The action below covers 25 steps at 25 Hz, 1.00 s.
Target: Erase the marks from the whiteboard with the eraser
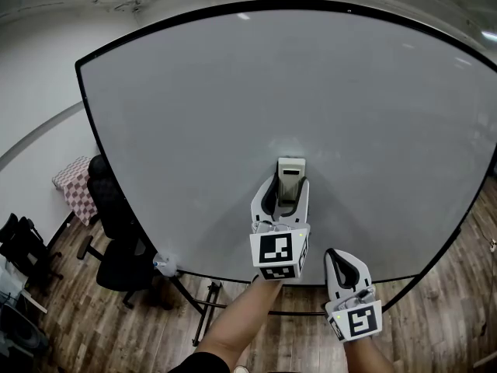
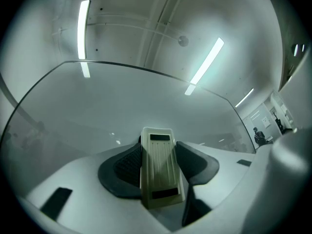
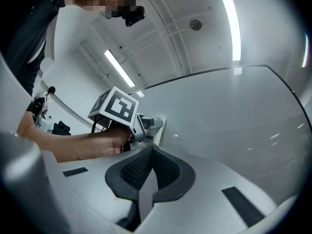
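A large whiteboard [image 1: 311, 107] with a black frame fills the head view; I see no marks on its surface. My left gripper [image 1: 284, 193] is shut on a pale beige eraser [image 1: 291, 173], whose far end rests against the board near its lower middle. In the left gripper view the eraser [image 2: 158, 167] sits upright between the two dark pads. My right gripper [image 1: 342, 263] hangs lower and to the right, below the board's bottom edge, shut with nothing in it. The right gripper view shows its pads [image 3: 168, 172] pressed together, with the left gripper [image 3: 146, 126] ahead.
Black office chairs [image 1: 116, 231] stand at the left beside the board, with a checked cloth [image 1: 75, 185] behind them. The board's stand legs [image 1: 202, 305] rest on a wooden floor [image 1: 116, 325]. More dark gear [image 1: 19, 247] sits at the far left.
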{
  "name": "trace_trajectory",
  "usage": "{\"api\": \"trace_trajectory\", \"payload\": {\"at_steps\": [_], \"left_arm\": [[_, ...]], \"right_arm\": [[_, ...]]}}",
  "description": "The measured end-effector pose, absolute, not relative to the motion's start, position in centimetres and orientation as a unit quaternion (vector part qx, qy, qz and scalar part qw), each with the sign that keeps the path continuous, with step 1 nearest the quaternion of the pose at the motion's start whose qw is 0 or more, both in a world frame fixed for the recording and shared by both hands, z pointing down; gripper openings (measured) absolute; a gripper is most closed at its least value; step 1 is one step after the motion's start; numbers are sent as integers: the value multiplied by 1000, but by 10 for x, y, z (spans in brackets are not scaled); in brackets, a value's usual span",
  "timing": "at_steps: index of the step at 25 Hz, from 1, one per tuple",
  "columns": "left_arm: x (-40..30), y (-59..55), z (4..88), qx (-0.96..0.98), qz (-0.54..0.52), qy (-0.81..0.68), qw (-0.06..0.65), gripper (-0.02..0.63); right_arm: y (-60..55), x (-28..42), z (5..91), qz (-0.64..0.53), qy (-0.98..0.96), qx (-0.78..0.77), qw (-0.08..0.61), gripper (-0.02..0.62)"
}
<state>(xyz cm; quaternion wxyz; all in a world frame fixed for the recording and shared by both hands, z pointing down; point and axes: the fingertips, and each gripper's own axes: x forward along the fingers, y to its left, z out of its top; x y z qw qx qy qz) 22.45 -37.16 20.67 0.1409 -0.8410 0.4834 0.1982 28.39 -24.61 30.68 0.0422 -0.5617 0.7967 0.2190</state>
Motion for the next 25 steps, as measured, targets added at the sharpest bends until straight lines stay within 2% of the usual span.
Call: {"api": "trace_trajectory", "payload": {"at_steps": [15, 20, 25], "left_arm": [[208, -309, 175, -847, 244, 436, 183, 239], [173, -310, 251, -854, 208, 451, 155, 239], [146, -329, 301, -850, 167, 485, 118, 239]], "right_arm": [[-254, 270, 291, 216, 791, -570, 44, 18], [-260, 237, 326, 210, 800, -561, 42, 18], [-277, 233, 334, 195, 807, -556, 34, 18]]}}
